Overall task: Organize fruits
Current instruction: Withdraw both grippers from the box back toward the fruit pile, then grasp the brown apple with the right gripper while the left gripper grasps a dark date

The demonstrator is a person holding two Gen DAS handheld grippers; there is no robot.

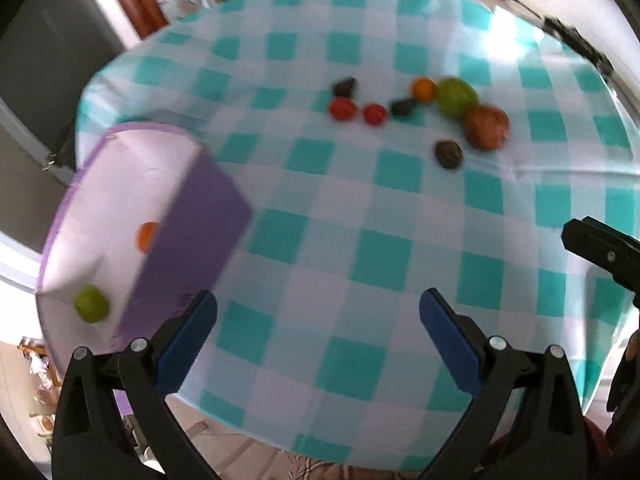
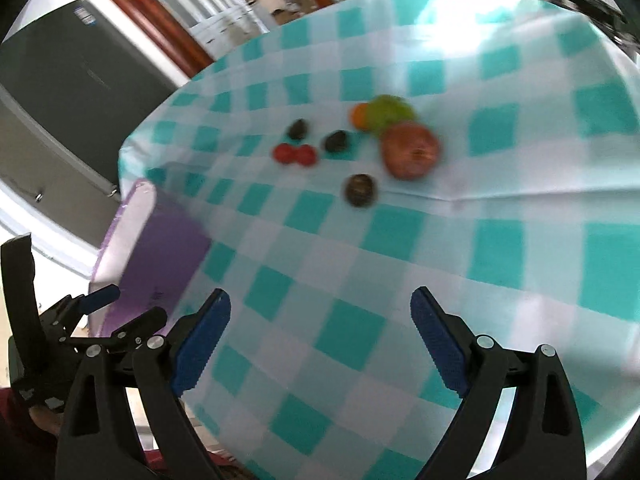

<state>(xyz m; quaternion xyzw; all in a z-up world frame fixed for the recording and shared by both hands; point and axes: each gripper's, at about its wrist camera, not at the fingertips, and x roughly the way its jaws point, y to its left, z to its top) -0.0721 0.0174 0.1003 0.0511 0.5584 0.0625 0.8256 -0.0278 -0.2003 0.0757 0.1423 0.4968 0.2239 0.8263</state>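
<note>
A purple box [image 1: 192,224] with a white inside stands at the table's left edge; a small orange fruit [image 1: 147,235] and a green one [image 1: 92,303] lie in it. It also shows in the right wrist view [image 2: 160,256]. Loose fruits lie farther back: a red apple [image 1: 486,127] [image 2: 410,151], a green apple [image 1: 456,95] [image 2: 390,112], an orange [image 1: 423,89], two red tomatoes [image 1: 342,109] [image 1: 375,114] and dark fruits [image 1: 449,154] [image 2: 361,190]. My left gripper [image 1: 318,312] is open and empty above the cloth. My right gripper [image 2: 320,308] is open and empty.
The round table wears a teal and white checked cloth [image 1: 384,256] [image 2: 496,240]. A dark fridge [image 2: 68,92] stands beyond the left edge. The right gripper's finger [image 1: 600,248] shows at the right of the left wrist view; the left gripper [image 2: 92,320] shows at the left of the right wrist view.
</note>
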